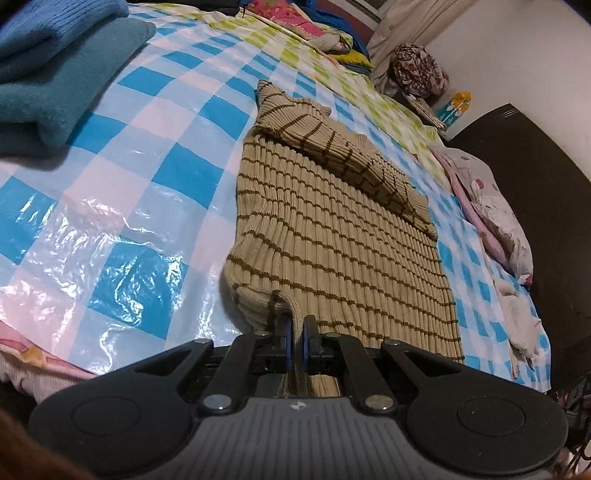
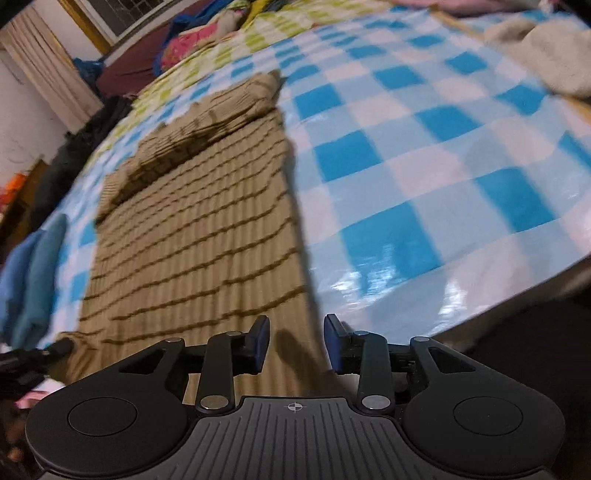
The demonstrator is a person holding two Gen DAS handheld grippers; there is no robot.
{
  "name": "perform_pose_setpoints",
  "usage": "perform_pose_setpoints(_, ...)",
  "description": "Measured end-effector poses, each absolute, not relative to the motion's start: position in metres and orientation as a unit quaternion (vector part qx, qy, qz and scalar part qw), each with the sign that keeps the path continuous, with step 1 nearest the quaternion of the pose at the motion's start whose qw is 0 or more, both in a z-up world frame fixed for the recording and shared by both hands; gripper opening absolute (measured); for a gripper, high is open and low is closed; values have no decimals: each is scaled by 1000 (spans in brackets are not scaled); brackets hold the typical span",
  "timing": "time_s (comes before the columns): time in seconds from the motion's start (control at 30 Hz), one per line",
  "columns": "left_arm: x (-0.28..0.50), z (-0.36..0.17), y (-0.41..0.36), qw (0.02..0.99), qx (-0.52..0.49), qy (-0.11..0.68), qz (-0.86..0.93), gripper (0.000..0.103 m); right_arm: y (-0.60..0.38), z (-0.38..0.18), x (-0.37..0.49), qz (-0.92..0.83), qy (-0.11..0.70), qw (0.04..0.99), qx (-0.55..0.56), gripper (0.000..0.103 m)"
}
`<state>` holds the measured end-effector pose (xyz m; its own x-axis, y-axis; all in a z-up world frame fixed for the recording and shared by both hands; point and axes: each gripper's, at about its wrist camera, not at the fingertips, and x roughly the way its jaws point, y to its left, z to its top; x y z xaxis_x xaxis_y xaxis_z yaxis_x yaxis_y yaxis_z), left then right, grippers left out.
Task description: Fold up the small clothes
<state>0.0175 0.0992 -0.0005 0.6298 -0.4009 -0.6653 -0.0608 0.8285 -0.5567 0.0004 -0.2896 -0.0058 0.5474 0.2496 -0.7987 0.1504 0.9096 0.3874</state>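
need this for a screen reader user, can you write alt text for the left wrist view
The left gripper is shut on the near hem of a beige striped sweater lying flat on a blue and white checked sheet, one sleeve folded across its far end. Folded blue clothes sit at the upper left.

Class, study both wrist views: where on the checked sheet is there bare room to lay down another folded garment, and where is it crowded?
Free: the blue-checked sheet right of the striped sweater, up to the pale cloth at the far corner; also the strip between the sweater and the stacked blue knits. Crowded: the far end, heaped with colourful bedding, and the edge by the dotted cloth.
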Motion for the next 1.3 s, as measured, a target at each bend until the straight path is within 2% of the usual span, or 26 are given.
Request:
perform_pose_setpoints(0.13, 21, -1, 99, 859, -264, 427, -95, 12, -291, -11, 7, 36, 488, 846, 211, 31)
perform_pose_setpoints(0.17, 22, -1, 97, 859, -262, 430, -97, 12, -291, -10, 7, 42, 488, 845, 214, 22)
perform_pose_setpoints(0.2, 24, -2, 97, 856, -266, 432, -103, 12, -293, -10, 6, 55, 490, 839, 229, 8)
perform_pose_setpoints(0.33, 37, 6, 101, 846, -307, 414, -134, 12, -295, -1, 9, 111, 453, 823, 325, 7)
perform_pose_setpoints(0.53, 81, 45, 117, 854, -389, 303, -165, 12, -294, 37, 49, 162, 319, 837, 414, 7)
perform_pose_setpoints(0.67, 125, 71, 122, 875, -385, 244, -162, 12, -300, 58, 95, 165, 245, 848, 441, 7)
perform_pose_setpoints(0.83, 190, 80, 134, 900, -373, 191, -118, 12, -305, 63, 165, 125, 199, 861, 452, 6)
perform_pose_setpoints(0.97, 242, 63, 141, 915, -352, 188, -57, 12, -306, 42, 224, 72, 207, 861, 459, 6)
perform_pose_setpoints(1.07, 270, 39, 144, 910, -348, 224, -29, 12, -306, 16, 259, 39, 234, 858, 455, 6)
perform_pose_setpoints(1.3, 254, 15, 124, 923, -253, 284, -61, 13, -302, -16, 267, 24, 276, 852, 444, 6)
